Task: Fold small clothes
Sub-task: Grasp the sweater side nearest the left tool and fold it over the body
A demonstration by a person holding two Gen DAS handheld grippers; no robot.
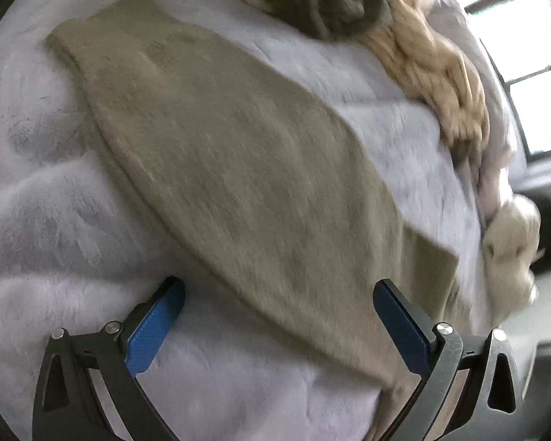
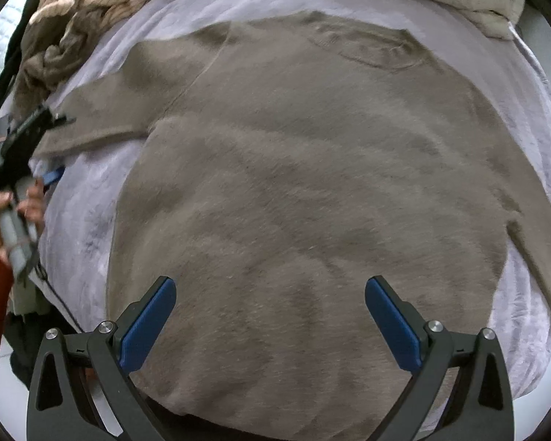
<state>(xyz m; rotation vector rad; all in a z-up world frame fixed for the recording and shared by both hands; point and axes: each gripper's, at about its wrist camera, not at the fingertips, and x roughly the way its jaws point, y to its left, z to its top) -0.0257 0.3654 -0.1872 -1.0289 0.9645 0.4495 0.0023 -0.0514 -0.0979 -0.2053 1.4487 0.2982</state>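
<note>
Sweater (image 2: 312, 183), taupe and fuzzy, lies spread flat on a pale lilac blanket (image 2: 88, 228), neckline at the far side and one sleeve (image 1: 238, 169) stretched out to the left. Beyond it sits a heap of cream knitted clothes (image 1: 433, 66). The right hand-held gripper (image 2: 270, 316) hovers wide open over the sweater's hem, and the left hand-held gripper (image 1: 279, 316) is wide open above the sleeve.

Sweater (image 2: 312, 183) flat on blanket (image 2: 80, 220); right gripper (image 2: 270, 316) spread wide over hem at 6 o'clock; left gripper (image 2: 36, 139) at 9 o'clock.
</note>
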